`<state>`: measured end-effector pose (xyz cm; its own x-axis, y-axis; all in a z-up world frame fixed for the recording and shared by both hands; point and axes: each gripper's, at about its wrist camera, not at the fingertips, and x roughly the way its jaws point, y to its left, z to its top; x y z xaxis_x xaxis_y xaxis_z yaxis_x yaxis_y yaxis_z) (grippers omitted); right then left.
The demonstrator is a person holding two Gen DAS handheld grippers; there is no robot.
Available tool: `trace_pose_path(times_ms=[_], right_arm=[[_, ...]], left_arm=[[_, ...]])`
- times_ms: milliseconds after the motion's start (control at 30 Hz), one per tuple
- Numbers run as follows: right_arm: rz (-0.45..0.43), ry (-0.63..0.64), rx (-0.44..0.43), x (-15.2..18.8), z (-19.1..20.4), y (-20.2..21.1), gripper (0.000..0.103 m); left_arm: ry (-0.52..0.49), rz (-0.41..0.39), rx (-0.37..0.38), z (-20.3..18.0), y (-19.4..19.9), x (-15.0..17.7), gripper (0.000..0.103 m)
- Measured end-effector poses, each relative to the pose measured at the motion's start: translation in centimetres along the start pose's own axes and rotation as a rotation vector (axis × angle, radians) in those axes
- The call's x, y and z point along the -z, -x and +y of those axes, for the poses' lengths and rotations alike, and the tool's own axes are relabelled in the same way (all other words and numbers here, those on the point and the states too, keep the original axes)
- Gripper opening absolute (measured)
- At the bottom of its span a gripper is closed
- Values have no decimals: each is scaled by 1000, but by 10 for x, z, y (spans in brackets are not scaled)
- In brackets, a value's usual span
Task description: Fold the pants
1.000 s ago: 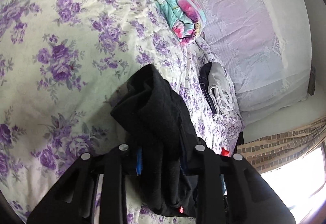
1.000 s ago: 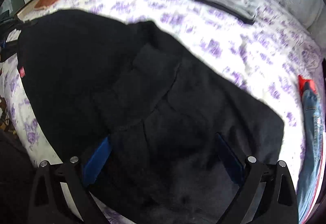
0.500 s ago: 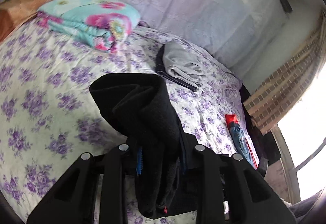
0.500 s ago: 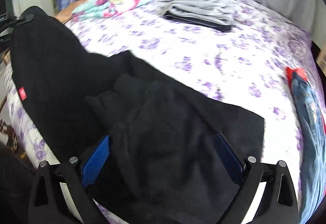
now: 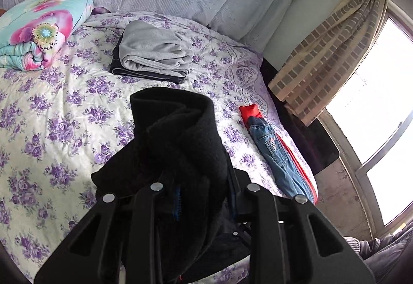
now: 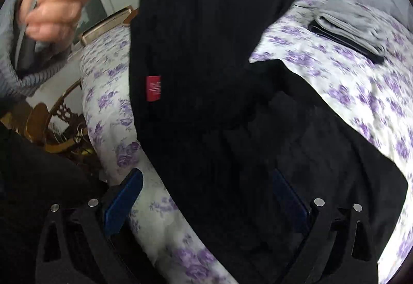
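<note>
Black fleece pants (image 5: 178, 134) hang bunched from my left gripper (image 5: 204, 193), which is shut on a thick fold of them above the floral bedspread (image 5: 51, 129). In the right wrist view the lifted part of the pants (image 6: 206, 25), with a small red label (image 6: 153, 87), rises to the top of the picture. There a person's hand (image 6: 56, 0) grips the left gripper's handle. The rest of the pants (image 6: 322, 149) lies on the bed. My right gripper (image 6: 206, 201) stands open just over this cloth, its blue pads (image 6: 124, 201) apart and not pressing it.
A folded grey garment on a dark one (image 5: 155, 51) lies near the lilac headboard. A rolled floral blanket (image 5: 38, 25) sits at far left. Jeans on red cloth (image 5: 278, 155) lie by the bed's right edge, beside a curtain (image 5: 335, 51). Wooden furniture (image 6: 59, 129) stands left of the bed.
My left gripper has risen and rolled with the pants, so its view swung toward the headboard and window. In the right view the held part now hangs high, and the hand has appeared.
</note>
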<state>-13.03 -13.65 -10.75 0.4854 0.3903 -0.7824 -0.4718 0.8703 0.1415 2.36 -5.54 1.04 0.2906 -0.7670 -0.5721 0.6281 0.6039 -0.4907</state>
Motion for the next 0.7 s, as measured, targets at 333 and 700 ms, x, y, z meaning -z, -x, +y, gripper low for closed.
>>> trace_pose_path(times_ms=[333, 700], right_arm=[[-263, -855, 166, 126, -172, 128, 99], [-393, -1223, 208, 204, -206, 173, 99]], left_arm=[[-271, 95, 37, -86, -44, 15, 25], [-664, 432, 46, -154, -162, 108, 42]])
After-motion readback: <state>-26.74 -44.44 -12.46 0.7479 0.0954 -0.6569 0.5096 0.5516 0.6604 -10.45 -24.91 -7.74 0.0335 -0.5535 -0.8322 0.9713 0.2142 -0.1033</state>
